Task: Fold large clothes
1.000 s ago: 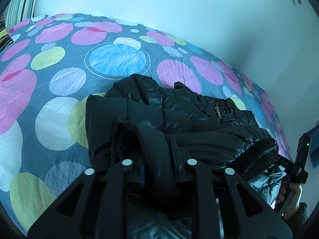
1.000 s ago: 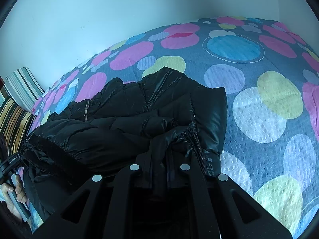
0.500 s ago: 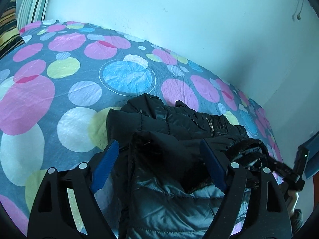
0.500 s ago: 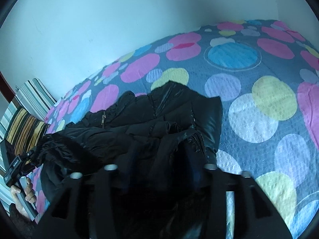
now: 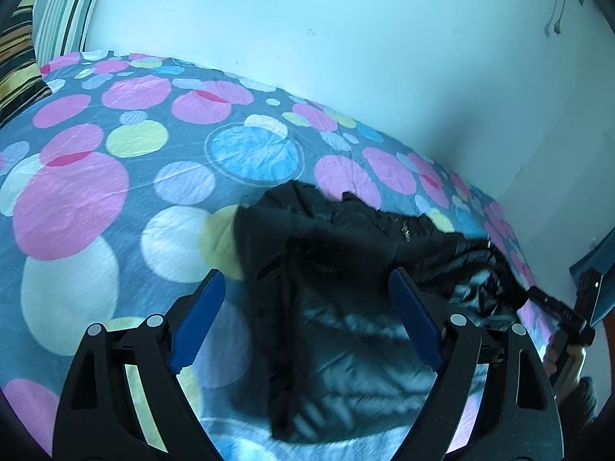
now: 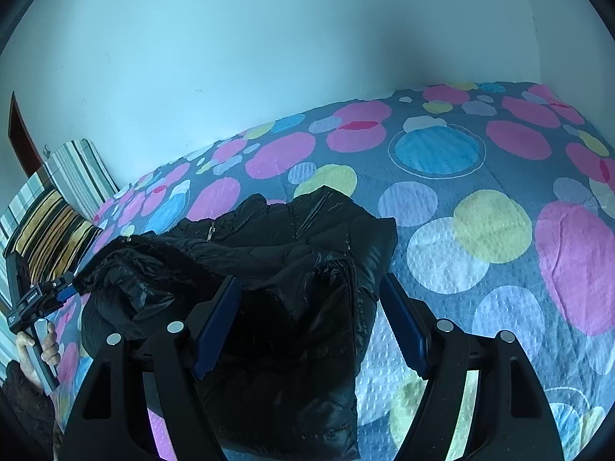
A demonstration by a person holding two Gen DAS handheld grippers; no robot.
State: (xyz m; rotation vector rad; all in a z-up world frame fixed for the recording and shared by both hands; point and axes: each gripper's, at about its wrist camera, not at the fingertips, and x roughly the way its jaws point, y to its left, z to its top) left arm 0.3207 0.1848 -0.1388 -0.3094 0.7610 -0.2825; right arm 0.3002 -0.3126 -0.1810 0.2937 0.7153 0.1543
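A second ago both grippers were pinching the black puffer jacket (image 5: 346,288); now the left gripper (image 5: 307,319) and right gripper (image 6: 311,322) are opening wide, pads off the fabric, and pulling back above it. The jacket is lying folded just ahead of and beneath both tools on the polka-dot bedspread (image 5: 115,192), which is running to a pale wall (image 6: 230,57). Striped pillows (image 6: 57,211) are sitting far left of the right gripper.
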